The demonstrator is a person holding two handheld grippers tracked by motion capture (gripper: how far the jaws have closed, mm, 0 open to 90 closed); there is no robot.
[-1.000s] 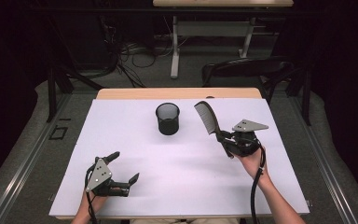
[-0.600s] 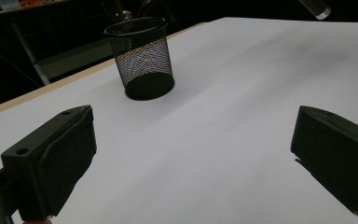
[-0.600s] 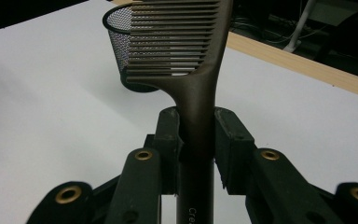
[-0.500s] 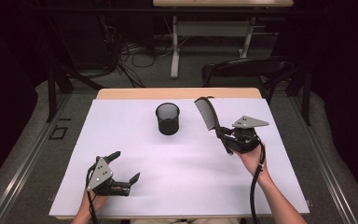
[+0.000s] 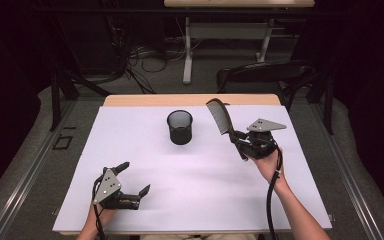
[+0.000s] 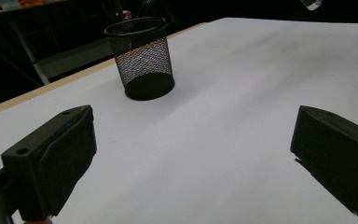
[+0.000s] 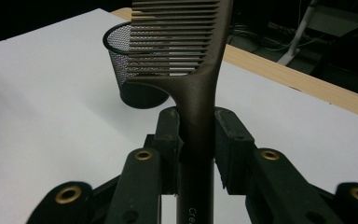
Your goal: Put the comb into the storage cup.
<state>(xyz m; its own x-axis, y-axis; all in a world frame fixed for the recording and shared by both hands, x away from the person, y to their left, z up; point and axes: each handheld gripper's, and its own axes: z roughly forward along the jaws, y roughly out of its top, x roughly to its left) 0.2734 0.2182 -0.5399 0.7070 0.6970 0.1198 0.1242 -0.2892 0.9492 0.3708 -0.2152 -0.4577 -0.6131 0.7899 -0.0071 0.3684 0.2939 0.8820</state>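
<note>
Each hand-held black two-jaw left gripper [image 5: 130,178] and right gripper [image 5: 236,143] carried a grey three-cornered plate dotted with small screws, and a black cable trailed back along each bare forearm. The right gripper's linkage arms showed brass-coloured rivets; the blocky jaws had matte black pads.

Left gripper [image 5: 133,179]: low over the table's near-left part, close to the near edge; jaws spread wide, nothing between them.
Left hand [image 5: 101,216]: grips the body from behind; forearm enters at the near edge.
Right gripper [image 5: 237,140]: raised over the table's right half, tilted up and away; jaws clamped.
Right hand [image 5: 267,163]: wrapped under the body; forearm runs to the near-right corner.
</note>
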